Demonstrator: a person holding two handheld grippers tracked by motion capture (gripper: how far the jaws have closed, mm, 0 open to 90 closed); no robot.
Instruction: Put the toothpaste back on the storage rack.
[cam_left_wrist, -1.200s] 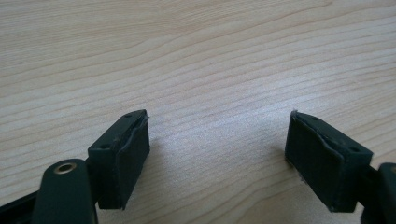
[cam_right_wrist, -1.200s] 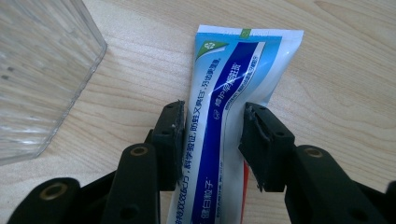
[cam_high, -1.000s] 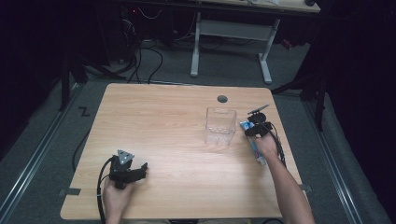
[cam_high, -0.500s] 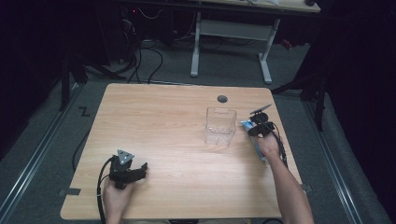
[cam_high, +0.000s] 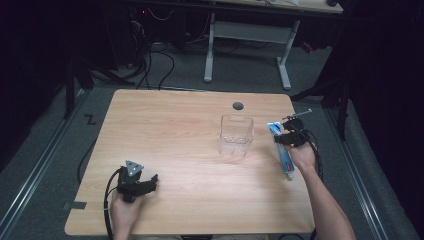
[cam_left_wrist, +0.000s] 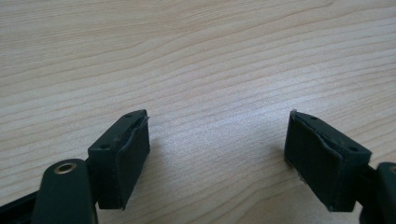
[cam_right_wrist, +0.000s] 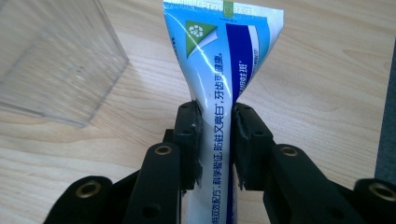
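The right gripper has its jaws closed on a toothpaste tube, holding it across the middle of its body. In the right gripper view the flat crimped end of the tube points up toward the top of the frame, and a clear plastic box stands at the upper left, near the tube but apart from it. In the high view the tube is at the right of the frame, just beside the box, with its cap end toward the person; I cannot tell if it lies on the counter or is a little lifted.

The left gripper rests at the lower left of the high view, well apart from the box. Its jaws stand wide open, with only bare wood between them in the left gripper view.

I judge that the step in hand is the grasp of the tube, with the placing into the box not yet done. The next move probably calls for lifting the tube, carrying it over the open top of the box, and tilting it so one end goes in first. The walls of the box are thin and light, so touching the rim could push it away.
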